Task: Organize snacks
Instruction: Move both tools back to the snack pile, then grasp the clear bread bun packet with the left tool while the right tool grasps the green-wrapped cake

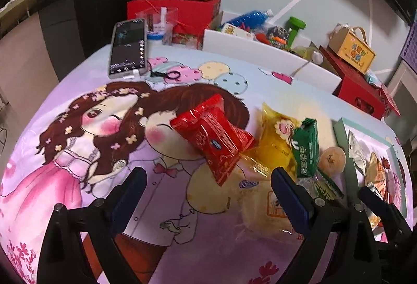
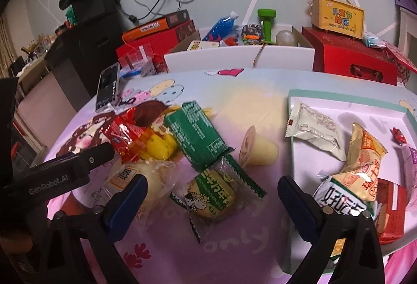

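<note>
Two pairs of fingers, both mine, hang spread wide over a tabletop covered by a cartoon-printed cloth, and neither pair holds anything. At the far left edge lies a smartphone, screen lit, with a black hair tie just beside it. My left fingers stand open above the cloth, tips apart, over the near end of a red snack packet and a pale round bun in clear wrap that lies under that packet's lower corner. Just right of the red packet, and touching it, is a yellow wrapped cake, and leaning across that is a green snack bar, with a small jelly cup on its side just beyond. In the right wrist view my right fingers are also wide open with nothing clamped; between them lies a clear-wrapped biscuit with a cow on its green label, its zigzag end tucked under the green bar, and the pads stand clear of it on both sides. Farther right sits a shallow mint-rimmed tray holding a grey-white sachet, an orange packet, a white packet with large characters, a red box and a small red candy. Behind the tray stands a red carton with a yellow gift box on top.
</note>
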### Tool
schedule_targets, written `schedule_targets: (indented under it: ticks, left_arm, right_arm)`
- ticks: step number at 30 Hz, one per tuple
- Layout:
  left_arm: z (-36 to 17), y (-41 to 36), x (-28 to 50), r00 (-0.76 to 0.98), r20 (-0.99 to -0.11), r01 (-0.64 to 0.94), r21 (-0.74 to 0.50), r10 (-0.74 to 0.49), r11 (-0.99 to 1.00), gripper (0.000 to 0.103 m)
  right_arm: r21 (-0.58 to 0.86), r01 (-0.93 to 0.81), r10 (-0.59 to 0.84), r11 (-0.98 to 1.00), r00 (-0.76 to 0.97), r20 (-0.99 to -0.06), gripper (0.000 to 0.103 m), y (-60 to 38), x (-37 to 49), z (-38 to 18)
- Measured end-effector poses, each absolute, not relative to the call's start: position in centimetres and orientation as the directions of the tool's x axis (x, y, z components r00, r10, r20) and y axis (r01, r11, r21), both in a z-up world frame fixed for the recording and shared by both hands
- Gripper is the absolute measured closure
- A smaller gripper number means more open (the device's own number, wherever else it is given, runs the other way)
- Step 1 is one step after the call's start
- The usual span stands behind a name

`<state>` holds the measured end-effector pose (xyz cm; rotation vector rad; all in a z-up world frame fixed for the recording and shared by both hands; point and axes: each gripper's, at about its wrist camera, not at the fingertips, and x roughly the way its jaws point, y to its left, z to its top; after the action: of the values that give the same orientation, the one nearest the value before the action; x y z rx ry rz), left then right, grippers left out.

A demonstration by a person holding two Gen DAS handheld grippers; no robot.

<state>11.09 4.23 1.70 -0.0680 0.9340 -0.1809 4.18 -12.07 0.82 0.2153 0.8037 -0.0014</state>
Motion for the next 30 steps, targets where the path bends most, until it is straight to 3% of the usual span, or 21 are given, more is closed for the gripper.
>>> schedule_targets:
  ticks: [7,15,30]
  left_arm:
    - [0.5,2.6,11.1,0.514,-0.822,0.194,-0.164,-0.243,0.967,0.007]
    - [-0.5,0.4,10.9,0.449,-0.84,0.26,-0.202,-0.304,0.944,0.007]
    - [-1.7,0.4,11.5,0.435,-0.87,0.214,-0.149,-0.23,0.966,0.007]
  right_arm:
    - [0.153,0.076,0.068,0.985,0.649,-0.758,0.017,-11.8,4.6,-0.5]
    - [0.133,0.078,0.057,0.988,0.62,-0.783,0.02,-11.8,5.0,-1.5]
    - [0.139,0.057,0.075,0.989,0.614,-0.786,0.02,-12.0,4.7,-1.4]
